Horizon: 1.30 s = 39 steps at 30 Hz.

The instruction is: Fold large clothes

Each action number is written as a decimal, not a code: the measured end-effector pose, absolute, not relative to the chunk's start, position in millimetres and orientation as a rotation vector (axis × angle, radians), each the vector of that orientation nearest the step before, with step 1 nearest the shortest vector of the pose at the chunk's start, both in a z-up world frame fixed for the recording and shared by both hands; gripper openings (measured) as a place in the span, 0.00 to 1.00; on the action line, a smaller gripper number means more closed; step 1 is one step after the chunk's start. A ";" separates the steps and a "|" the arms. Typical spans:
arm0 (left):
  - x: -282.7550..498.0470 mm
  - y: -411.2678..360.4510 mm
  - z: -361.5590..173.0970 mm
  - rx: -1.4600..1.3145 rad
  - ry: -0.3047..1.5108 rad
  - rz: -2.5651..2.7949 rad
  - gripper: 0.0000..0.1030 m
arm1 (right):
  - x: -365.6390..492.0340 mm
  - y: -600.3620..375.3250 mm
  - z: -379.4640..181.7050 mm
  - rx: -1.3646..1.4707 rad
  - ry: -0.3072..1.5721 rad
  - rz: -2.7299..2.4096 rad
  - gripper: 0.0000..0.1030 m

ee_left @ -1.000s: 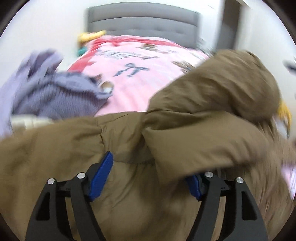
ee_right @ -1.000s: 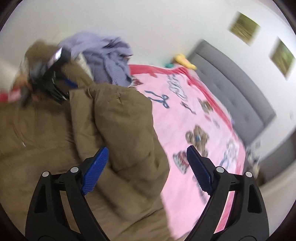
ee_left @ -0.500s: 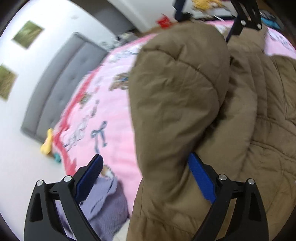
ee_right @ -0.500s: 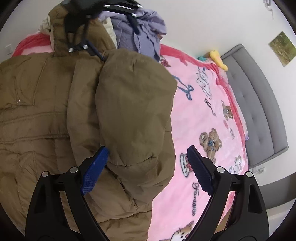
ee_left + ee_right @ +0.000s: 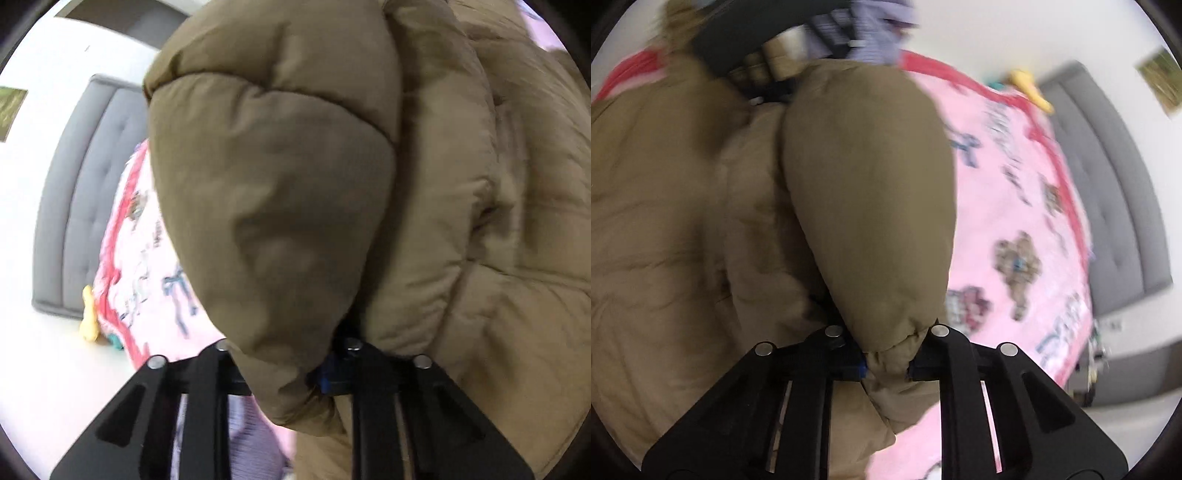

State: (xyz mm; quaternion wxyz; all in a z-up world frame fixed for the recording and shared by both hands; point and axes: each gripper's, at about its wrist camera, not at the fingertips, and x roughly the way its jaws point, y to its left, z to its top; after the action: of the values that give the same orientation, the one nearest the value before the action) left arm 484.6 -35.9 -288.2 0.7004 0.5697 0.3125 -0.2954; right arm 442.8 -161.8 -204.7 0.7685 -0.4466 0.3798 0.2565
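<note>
We see the puffy brown coat (image 5: pixel 701 221) bulking up right ahead of both tongs, blocking the way forward. Beside it the pink blanket (image 5: pixel 1015 221) lies bare — open room to pass, up to the grey headboard (image 5: pixel 1108 192). A lilac knit heap (image 5: pixel 879 37) crowds the bed's far edge.

A bed with a grey tufted headboard (image 5: pixel 1115 206) stands against a plain white wall (image 5: pixel 1015 33). A pink cover (image 5: pixel 1015 206) with a red border and cartoon prints spreads from the headboard across the bed. A small framed picture (image 5: pixel 1160 79) hangs on the wall above the headboard. Beside the headboard, a yellow soft toy (image 5: pixel 88 317) lies at the cover's edge. The light is even and bright.
</note>
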 end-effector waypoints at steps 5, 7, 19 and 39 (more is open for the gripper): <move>534.4 -40.5 -246.3 1.136 0.636 -0.511 0.14 | 483.7 -170.1 -163.6 -0.885 0.728 0.389 0.11; 530.5 -32.1 -228.6 1.093 0.615 -0.523 0.14 | 467.4 -170.8 -153.4 -0.890 0.668 0.418 0.11; 315.7 18.4 -319.6 1.305 0.389 -0.717 0.17 | 213.6 -151.8 -270.0 -1.330 0.482 0.636 0.11; 296.8 32.5 -246.4 0.657 0.747 -0.576 0.86 | 235.5 -231.3 -176.6 -0.245 0.780 0.451 0.71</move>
State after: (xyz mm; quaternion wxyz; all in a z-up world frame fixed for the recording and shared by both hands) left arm 296.8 32.5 -246.4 0.8394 0.3107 0.3531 -0.2723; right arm 235.5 -231.3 -176.6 0.8930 -0.1181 0.3759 0.2176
